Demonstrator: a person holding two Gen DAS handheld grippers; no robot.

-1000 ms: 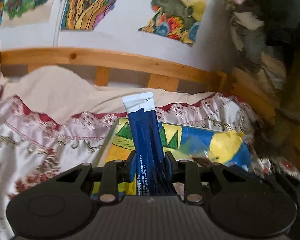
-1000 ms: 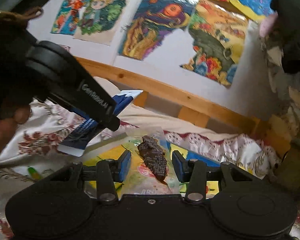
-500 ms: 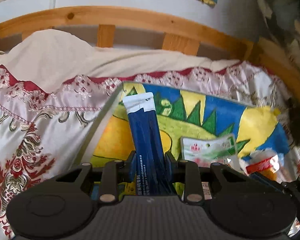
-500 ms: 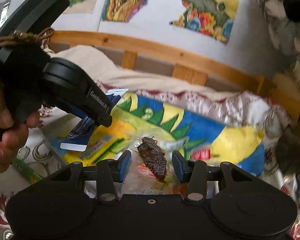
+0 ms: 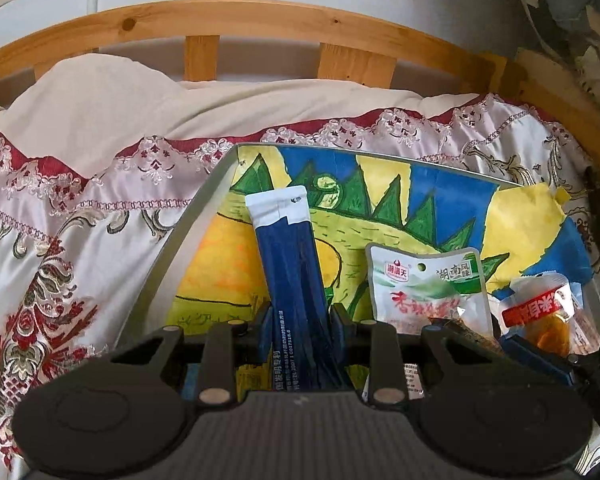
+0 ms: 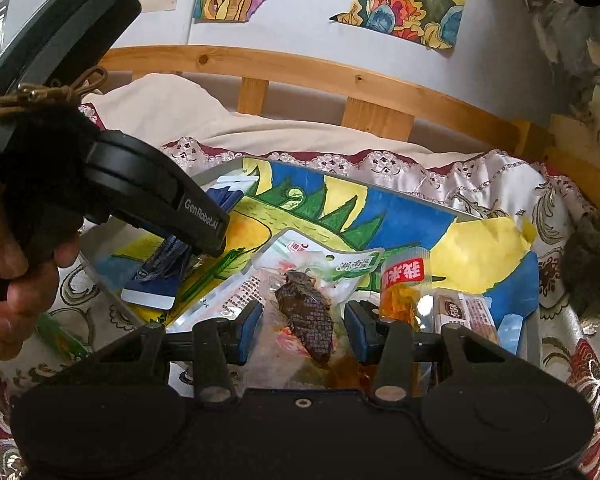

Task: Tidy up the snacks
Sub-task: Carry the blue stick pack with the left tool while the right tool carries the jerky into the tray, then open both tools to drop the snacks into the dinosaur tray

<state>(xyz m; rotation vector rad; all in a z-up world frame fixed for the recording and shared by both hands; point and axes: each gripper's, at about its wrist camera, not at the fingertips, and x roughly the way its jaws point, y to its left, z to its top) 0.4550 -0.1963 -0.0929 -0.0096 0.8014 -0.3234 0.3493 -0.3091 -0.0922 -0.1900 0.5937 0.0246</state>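
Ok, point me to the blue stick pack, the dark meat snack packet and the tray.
blue stick pack (image 5: 296, 276): left wrist view, mid-length of its dark blue body.
dark meat snack packet (image 6: 310, 312): right wrist view, on the brown piece inside the clear wrap.
tray (image 5: 192, 224): left wrist view, its grey left rim.
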